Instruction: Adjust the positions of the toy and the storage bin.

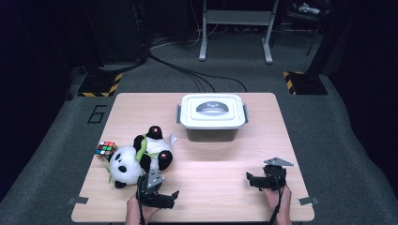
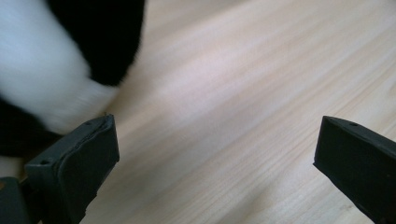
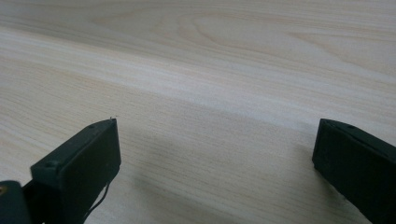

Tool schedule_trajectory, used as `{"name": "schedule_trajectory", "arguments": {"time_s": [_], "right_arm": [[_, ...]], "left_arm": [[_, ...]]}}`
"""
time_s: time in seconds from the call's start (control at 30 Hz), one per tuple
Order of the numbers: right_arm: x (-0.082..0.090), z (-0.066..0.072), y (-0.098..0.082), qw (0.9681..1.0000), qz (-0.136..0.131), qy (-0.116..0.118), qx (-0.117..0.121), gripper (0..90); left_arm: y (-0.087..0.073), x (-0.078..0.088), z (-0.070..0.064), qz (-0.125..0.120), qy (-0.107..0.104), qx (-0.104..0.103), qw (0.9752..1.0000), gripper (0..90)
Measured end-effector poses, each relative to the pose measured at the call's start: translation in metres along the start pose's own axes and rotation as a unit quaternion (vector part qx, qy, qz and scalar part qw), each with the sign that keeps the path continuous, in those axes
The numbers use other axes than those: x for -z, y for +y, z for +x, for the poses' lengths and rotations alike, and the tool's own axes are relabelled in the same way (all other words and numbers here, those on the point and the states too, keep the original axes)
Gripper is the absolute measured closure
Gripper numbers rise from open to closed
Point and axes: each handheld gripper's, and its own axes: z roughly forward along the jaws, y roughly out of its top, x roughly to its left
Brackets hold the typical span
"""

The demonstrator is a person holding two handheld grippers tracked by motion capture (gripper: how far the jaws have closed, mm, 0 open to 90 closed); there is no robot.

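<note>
One wooden desk (image 1: 225,154) carries three things: one plush panda (image 1: 138,159), one colour cube (image 1: 106,150) and one box (image 1: 212,117) with a white lid. The panda lies near the desk's left edge, in its near half, with its head toward the near-left corner. The cube sits just beside the panda's head, closer to the left edge. The box stands in the far half of the desk, about midway between the left and right edges, with its lid on and one grey latch at each end.

Two grippers rest near the near edge, each held in one hand. The left gripper (image 1: 172,196) sits just beside the panda, on its near side; its jaws are spread wide with only bare wood between them, and in the left gripper view the panda's black and white fur (image 2: 56,70) lies just past the left jaw. The right gripper (image 1: 249,179) sits toward the near-right corner, well apart from all three things; its jaws are also spread wide over bare desk (image 3: 210,93), pinching nothing
</note>
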Motion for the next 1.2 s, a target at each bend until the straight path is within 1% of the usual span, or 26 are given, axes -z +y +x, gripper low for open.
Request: {"name": "schedule_trajectory", "arguments": {"time_s": [0.03,0.07,0.13,0.2,0.23,0.27,0.33,0.37,0.43,0.47,0.5,0.57,0.7,0.77,0.9,1.03,1.07,1.13,1.2], "right_arm": [[0.0,-0.001,0.0,1.0,0.0,0.001,0.002,0.3],[0.0,-0.001,0.0,1.0,0.0,0.003,0.001,0.1],[0.0,-0.002,0.001,1.0,0.0,0.008,-0.001,0.0],[-0.001,-0.003,0.002,0.9999,-0.001,0.015,-0.005,0.0],[-0.001,-0.004,0.003,0.9998,-0.002,0.017,-0.006,0.0],[-0.001,-0.005,0.005,0.9998,0.0,0.019,-0.008,0.0],[-0.001,-0.005,0.009,0.9998,0.004,0.02,-0.006,0.0],[-0.001,-0.005,0.011,0.9998,0.003,0.02,-0.001,0.0],[0.001,-0.005,0.016,0.9998,0.0,0.022,0.001,0.0],[0.002,-0.005,0.019,0.9997,-0.002,0.023,0.002,0.0],[0.003,-0.005,0.022,0.9997,-0.007,0.025,0.003,0.0],[0.005,-0.005,0.029,0.9996,-0.012,0.026,0.006,0.0],[0.008,-0.003,0.041,0.9993,-0.017,0.03,0.017,0.1],[0.008,-0.002,0.049,0.999,-0.02,0.029,0.028,0.2],[0.009,0.0,0.064,0.9985,-0.025,0.033,0.034,0.3],[0.009,0.0,0.081,0.998,-0.033,0.034,0.043,0.4],[0.009,0.0,0.086,0.9979,-0.033,0.035,0.042,0.4],[0.009,-0.001,0.095,0.9973,-0.037,0.038,0.05,0.5],[0.008,-0.001,0.102,0.9972,-0.039,0.037,0.053,0.4]], "left_arm": [[-0.002,-0.006,0.0,0.011,-0.005,-0.003,0.9999,0.0],[-0.003,-0.011,0.0,0.018,-0.003,-0.007,0.9998,0.0],[-0.004,-0.016,0.001,0.023,-0.012,-0.009,0.9996,0.0],[-0.004,-0.021,0.002,0.023,-0.012,-0.009,0.9996,0.0],[-0.004,-0.022,0.003,0.028,-0.017,-0.009,0.9994,0.0],[-0.004,-0.023,0.003,0.025,-0.017,-0.006,0.9995,0.0],[-0.005,-0.025,0.003,0.014,-0.013,-0.011,0.9998,0.0],[-0.006,-0.026,0.003,0.014,-0.014,-0.011,0.9998,0.0],[-0.006,-0.026,0.003,0.011,-0.012,-0.011,0.9998,0.0],[-0.006,-0.026,0.003,0.013,-0.009,-0.019,0.9997,0.0],[-0.007,-0.027,0.002,0.007,-0.005,-0.02,0.9998,0.0],[-0.007,-0.027,0.001,0.011,-0.001,-0.025,0.9996,0.0],[-0.007,-0.027,0.002,0.01,-0.002,-0.027,0.9996,0.0],[-0.007,-0.027,0.002,0.009,-0.001,-0.027,0.9996,0.0],[-0.007,-0.027,0.002,0.009,-0.001,-0.027,0.9996,0.0],[-0.007,-0.027,0.002,0.009,-0.001,-0.027,0.9996,0.0],[-0.007,-0.027,0.002,0.009,-0.001,-0.027,0.9996,0.0],[-0.007,-0.027,0.002,0.009,-0.001,-0.027,0.9996,0.0],[-0.007,-0.027,0.002,0.009,-0.001,-0.027,0.9996,0.0]]}}
